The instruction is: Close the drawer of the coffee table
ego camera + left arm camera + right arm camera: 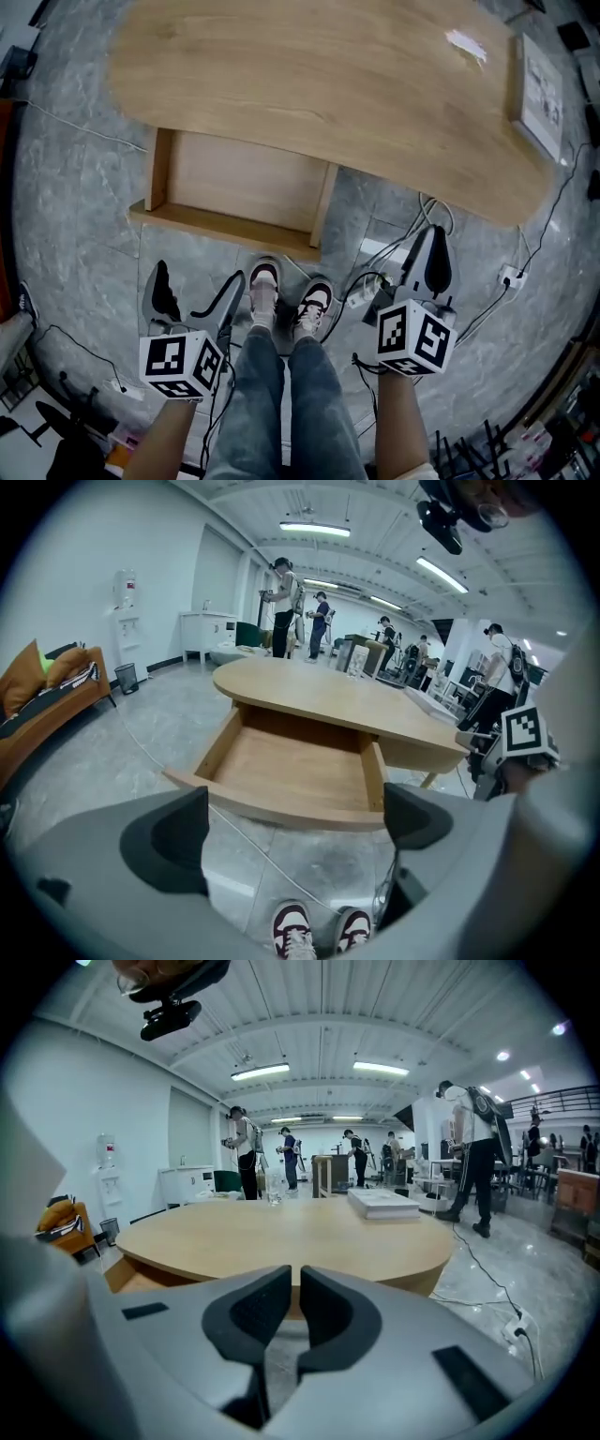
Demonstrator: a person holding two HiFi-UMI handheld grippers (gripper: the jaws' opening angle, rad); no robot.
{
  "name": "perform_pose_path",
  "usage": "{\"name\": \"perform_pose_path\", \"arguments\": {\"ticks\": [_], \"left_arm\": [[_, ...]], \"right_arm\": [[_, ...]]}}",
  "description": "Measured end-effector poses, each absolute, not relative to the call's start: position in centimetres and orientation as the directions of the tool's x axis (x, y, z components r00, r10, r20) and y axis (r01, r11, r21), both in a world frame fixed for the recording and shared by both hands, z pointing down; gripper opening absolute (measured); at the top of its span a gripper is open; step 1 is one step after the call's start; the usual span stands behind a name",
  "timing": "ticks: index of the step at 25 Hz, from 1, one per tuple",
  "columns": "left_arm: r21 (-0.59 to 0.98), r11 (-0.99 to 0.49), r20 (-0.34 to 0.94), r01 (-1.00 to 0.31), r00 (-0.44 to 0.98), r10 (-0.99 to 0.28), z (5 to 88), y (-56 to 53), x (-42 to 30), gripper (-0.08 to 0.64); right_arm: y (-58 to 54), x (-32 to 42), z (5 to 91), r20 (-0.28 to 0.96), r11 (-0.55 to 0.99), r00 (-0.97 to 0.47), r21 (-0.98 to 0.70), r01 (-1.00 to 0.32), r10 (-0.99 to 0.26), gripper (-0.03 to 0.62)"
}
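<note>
The oval wooden coffee table [328,84] fills the top of the head view. Its drawer [239,183] is pulled out toward me, open and empty. Below the drawer's front, my left gripper [195,298] is open, clear of the wood. My right gripper [433,262] is shut on nothing, over the floor near the table's right edge. The left gripper view shows the open drawer [291,771] between the wide-apart jaws of the left gripper [295,810]. In the right gripper view the right gripper [291,1283] points level at the table top [281,1232], with the drawer's corner [127,1274] at the left.
My shoes [286,300] stand on the grey stone floor just before the drawer front. Cables and a power strip [511,277] lie on the floor at the right. A white book [382,1204] lies on the table's far side. An orange sofa [47,696] stands left; people stand behind.
</note>
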State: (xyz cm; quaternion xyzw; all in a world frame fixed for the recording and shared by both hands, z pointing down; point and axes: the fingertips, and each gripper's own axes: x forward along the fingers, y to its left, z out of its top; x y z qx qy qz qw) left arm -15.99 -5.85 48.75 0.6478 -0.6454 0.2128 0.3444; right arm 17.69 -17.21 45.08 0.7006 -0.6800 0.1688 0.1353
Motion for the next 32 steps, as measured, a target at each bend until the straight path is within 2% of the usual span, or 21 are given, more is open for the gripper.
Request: {"name": "perform_pose_path", "arguments": {"ticks": [2, 9, 14, 24, 32], "left_arm": [[0.170, 0.081, 0.711, -0.982, 0.066, -0.700, 48.5, -5.0, -16.4, 0.577], [0.120, 0.053, 0.664, -0.991, 0.041, -0.746, 49.4, -3.1, -17.7, 0.577], [0.127, 0.087, 0.607, -0.988, 0.008, -0.795, 51.0, -3.6, -17.9, 0.577], [0.114, -0.081, 0.467, -0.990, 0.126, -0.875, 55.2, -5.9, -18.5, 0.575], [0.093, -0.183, 0.425, -0.979, 0.205, -0.882, 58.6, -7.1, -17.5, 0.575]], "right_arm": [[-17.2, 17.2, 44.5, 0.421, -0.031, 0.017, -0.025, -0.999, -0.907, 0.003], [-15.9, 13.0, 43.6, 0.431, 0.069, -0.044, 0.040, -0.997, -0.901, 0.000], [-15.8, 9.7, 43.4, 0.460, 0.191, -0.121, 0.110, -0.975, -0.880, 0.000], [-17.0, 5.5, 43.7, 0.462, 0.309, -0.190, 0.196, -0.931, -0.866, 0.000], [-17.2, 4.8, 46.1, 0.502, 0.342, -0.183, 0.245, -0.907, -0.845, 0.000]]}}
